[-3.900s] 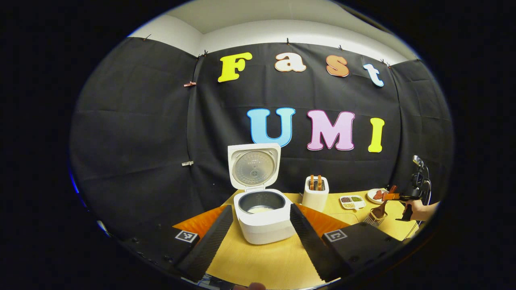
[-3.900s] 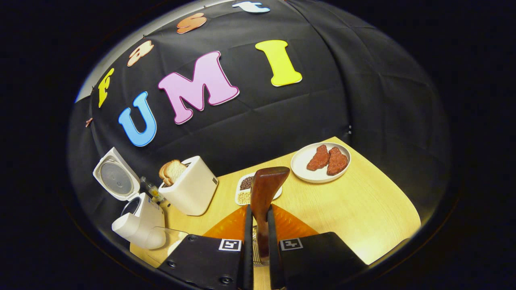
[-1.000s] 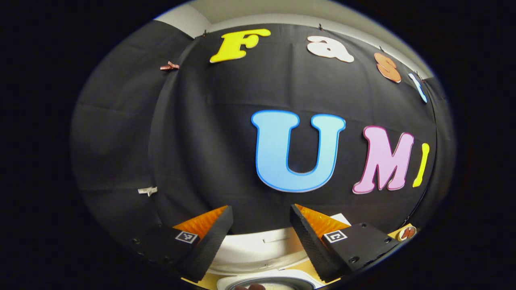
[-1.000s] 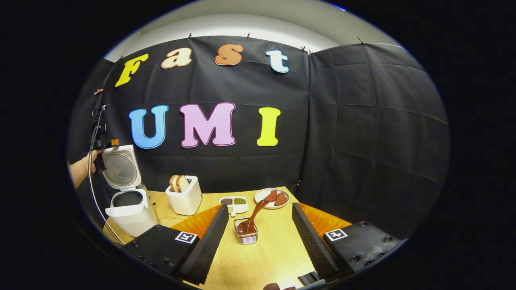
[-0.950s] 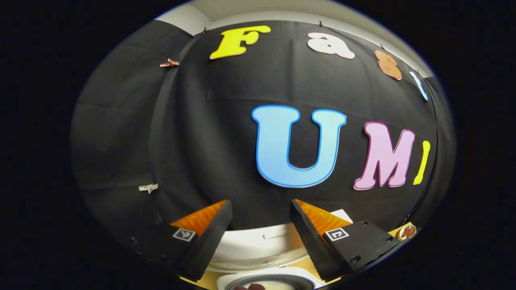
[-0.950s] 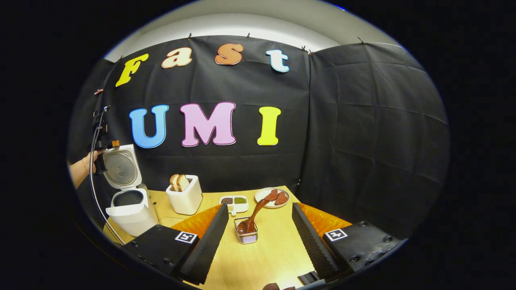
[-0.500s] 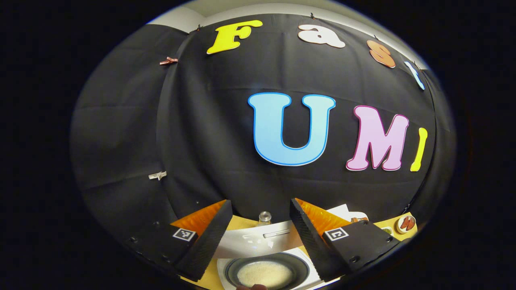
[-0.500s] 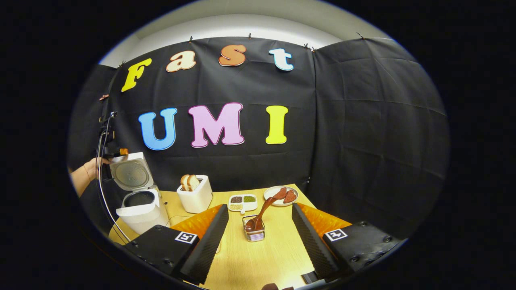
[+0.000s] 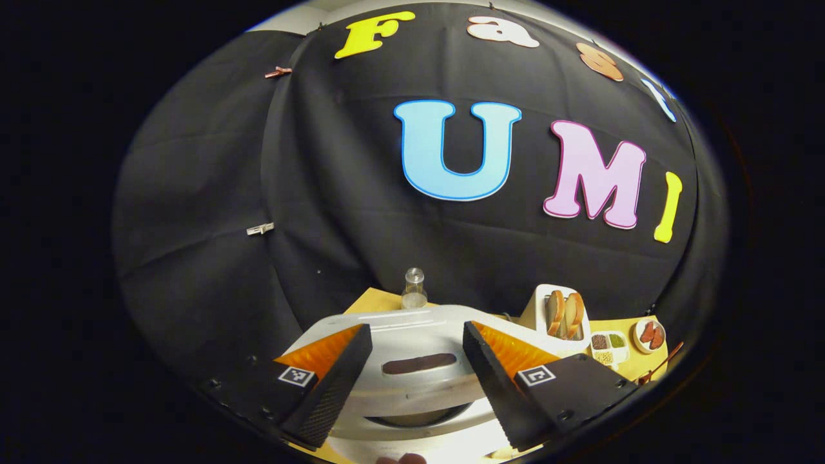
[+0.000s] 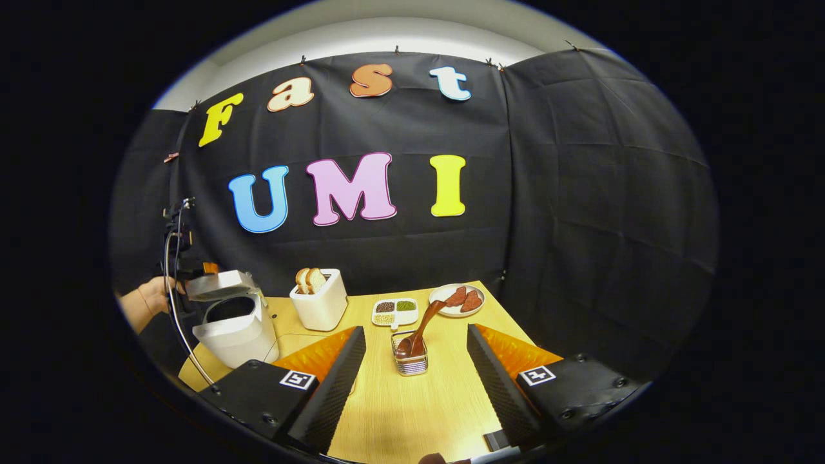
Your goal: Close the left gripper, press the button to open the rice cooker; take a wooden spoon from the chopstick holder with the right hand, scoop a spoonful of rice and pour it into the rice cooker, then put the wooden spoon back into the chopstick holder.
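In the left gripper view the white rice cooker's lid (image 9: pixel 412 335) lies tilted low over the pot, a dark gap (image 9: pixel 419 417) showing under its front edge. My left gripper (image 9: pixel 416 328) is open, its fingers spread above and to either side of the lid top. In the right gripper view the rice cooker (image 10: pixel 235 332) stands at the table's left with its lid (image 10: pixel 220 284) nearly down, a hand and the left gripper (image 10: pixel 180 258) behind it. The wooden spoon (image 10: pixel 422 328) leans in the wire chopstick holder (image 10: pixel 411 364). My right gripper (image 10: pixel 416 335) is open, well back from the holder.
A white toaster (image 10: pixel 319 303) with bread slices, a divided dish of beans (image 10: pixel 394 312) and a plate with red pieces (image 10: pixel 461 299) stand along the back of the wooden table (image 10: pixel 399 419). A small glass bottle (image 9: pixel 413 290) stands behind the cooker.
The cooker's lid has swung down from upright to nearly shut, with the left gripper following it. The right gripper has let go of the spoon, opened and drawn back.
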Available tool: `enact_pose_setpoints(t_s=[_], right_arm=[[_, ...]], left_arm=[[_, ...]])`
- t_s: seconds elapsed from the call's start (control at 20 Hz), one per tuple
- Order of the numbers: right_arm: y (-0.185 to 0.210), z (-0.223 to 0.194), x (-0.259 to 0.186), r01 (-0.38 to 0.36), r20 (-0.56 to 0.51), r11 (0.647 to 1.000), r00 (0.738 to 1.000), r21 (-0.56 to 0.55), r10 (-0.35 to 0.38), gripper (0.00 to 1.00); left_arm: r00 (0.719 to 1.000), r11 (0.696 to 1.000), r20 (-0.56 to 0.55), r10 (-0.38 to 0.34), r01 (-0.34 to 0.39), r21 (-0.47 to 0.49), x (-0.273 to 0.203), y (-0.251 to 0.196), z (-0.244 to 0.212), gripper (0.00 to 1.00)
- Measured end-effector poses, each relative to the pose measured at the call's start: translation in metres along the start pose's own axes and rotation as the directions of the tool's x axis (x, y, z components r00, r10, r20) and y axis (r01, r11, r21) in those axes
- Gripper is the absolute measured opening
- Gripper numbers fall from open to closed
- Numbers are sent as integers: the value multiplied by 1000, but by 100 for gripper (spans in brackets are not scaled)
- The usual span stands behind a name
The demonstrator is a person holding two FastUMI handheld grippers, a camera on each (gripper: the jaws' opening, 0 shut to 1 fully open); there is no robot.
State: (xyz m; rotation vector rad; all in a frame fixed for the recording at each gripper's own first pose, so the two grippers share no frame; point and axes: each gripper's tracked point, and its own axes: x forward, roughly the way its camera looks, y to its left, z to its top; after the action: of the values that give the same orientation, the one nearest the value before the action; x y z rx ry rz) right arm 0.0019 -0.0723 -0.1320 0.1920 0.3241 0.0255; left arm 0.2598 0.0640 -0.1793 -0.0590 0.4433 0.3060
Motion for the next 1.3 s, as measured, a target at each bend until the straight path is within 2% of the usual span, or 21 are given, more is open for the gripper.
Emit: enact_pose_setpoints(t_s=[0.1,0.25,0.5,0.8,1.3], right_arm=[[-5,2,-1,0,1,1000,1000,-6,0,98],[-14,2,-3,9,2,1000,1000,-11,-9,98],[-17,-9,-3,9,-23,1000,1000,21,-9,98],[-17,-6,-5,3,-16,1000,1000,-6,-3,99],[-9,-10,1,-6,-26,1000,1000,5,6,98]], left_arm=[[1000,1000,-27,7,-8,-22,0,-2,-19,100],[999,1000,-31,20,-19,23,1,-7,-34,100],[998,999,-64,27,-25,19,2,-8,-57,100],[993,999,-119,19,-14,43,-5,-6,-98,100],[997,999,-77,32,-29,41,-9,-5,-109,100]])
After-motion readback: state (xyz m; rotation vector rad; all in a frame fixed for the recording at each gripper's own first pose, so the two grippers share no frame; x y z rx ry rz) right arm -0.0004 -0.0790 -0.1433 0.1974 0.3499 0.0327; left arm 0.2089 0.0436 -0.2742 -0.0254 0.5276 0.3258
